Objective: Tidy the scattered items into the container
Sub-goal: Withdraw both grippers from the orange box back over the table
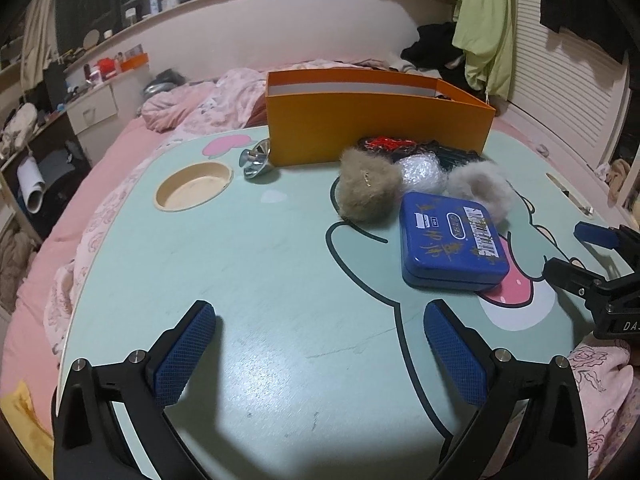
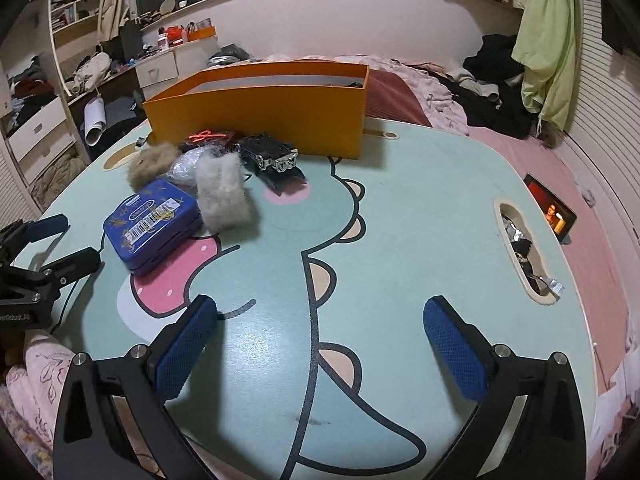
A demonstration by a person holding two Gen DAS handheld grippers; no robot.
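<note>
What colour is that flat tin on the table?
The tin is blue with gold markings and a white barcode label, clearest in the left wrist view.

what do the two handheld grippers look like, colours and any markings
Both match: the left gripper and right gripper each have two black angular arms with round silver pins at the joints, ending in jaws faced with blue cross-hatched pads. Seen from the side in the other camera, each black body carries small white lettering, cut off at the frame edge. No cables, hands or sleeves show.
</note>
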